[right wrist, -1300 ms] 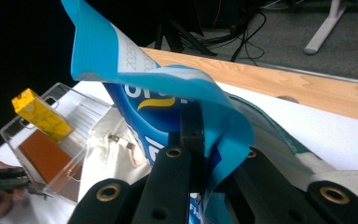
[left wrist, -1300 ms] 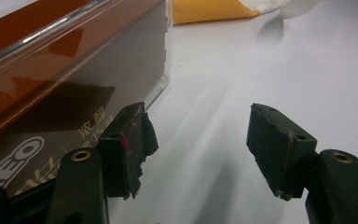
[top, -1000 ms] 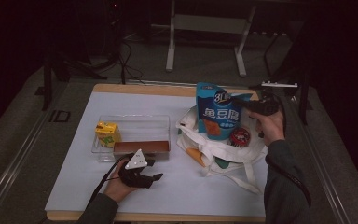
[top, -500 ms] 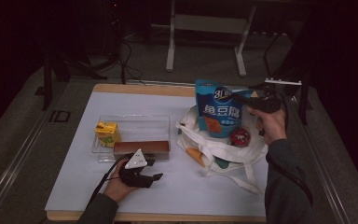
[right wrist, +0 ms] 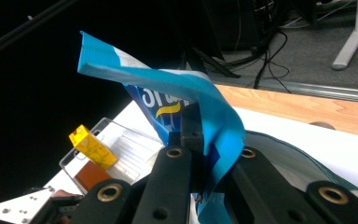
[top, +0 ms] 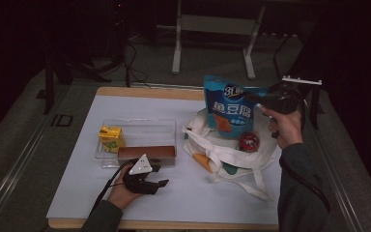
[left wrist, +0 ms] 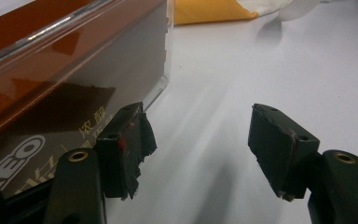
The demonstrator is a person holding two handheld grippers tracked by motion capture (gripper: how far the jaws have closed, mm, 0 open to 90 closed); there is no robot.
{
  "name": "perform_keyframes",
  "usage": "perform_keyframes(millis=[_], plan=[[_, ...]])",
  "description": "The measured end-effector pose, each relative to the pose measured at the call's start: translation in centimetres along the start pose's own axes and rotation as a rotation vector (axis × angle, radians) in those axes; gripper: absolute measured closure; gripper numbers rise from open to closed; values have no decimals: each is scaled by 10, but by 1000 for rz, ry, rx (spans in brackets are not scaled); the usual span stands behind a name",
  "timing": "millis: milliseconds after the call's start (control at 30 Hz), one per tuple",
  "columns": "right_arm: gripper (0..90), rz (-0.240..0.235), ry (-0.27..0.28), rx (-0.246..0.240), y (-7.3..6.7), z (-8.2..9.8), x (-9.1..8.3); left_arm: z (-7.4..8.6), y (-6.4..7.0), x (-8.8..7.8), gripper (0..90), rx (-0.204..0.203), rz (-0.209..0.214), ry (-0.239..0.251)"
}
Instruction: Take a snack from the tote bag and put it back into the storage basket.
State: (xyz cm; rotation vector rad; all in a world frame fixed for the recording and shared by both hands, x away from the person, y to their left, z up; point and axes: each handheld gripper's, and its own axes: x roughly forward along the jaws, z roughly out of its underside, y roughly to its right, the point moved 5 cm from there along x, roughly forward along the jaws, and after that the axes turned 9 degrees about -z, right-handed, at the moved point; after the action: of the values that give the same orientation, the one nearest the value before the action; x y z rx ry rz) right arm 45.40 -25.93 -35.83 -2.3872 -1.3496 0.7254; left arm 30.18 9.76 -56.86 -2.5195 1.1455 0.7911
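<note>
The left gripper point(top: 160, 183) rested on the table point(top: 222, 203) nearest the person, its jaws apart with nothing between them; in the left gripper view one pad point(left wrist: 126, 144) stood just beside the corner of the clear tray point(left wrist: 158, 88). Inside that tray, just beyond the pad, lay a brown box point(top: 146, 152), and farther along it a yellow carton point(top: 112, 137).

Across the table, the right gripper point(top: 260, 100) was clamped on the top edge of the blue snack bag point(top: 231, 112), the jaws closed tight on the folded film in the right gripper view point(right wrist: 214, 140). The bag hung upright below and in front of that gripper, over the white tote bag point(top: 222, 154). Its lower end seemed to be at the tote's mouth, though the dim light made that hard to settle. A red round item point(top: 248, 141) lay just below the gripper, on the tote.

To lift the bag out well, the pull should go straight up, with the grip kept firm on the seal so the thin film would not slip. The bag should clear the tote's rim and straps before it swings toward the tray.
</note>
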Motion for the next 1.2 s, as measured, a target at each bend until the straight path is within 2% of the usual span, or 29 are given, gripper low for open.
perform_keyframes(millis=[267, 767, 1200], plan=[[898, -21, -1, 4, -11, -6, -2, 0, 0, 0, 368, -4, 3, 3], [898, -56, 1, 10, -28, -3, -7, 0, -1, -1, 367, -18, 5, 7], [897, -86, 13, 22, -40, -1, -13, 0, -1, -1, 367, -14, 9, 7]])
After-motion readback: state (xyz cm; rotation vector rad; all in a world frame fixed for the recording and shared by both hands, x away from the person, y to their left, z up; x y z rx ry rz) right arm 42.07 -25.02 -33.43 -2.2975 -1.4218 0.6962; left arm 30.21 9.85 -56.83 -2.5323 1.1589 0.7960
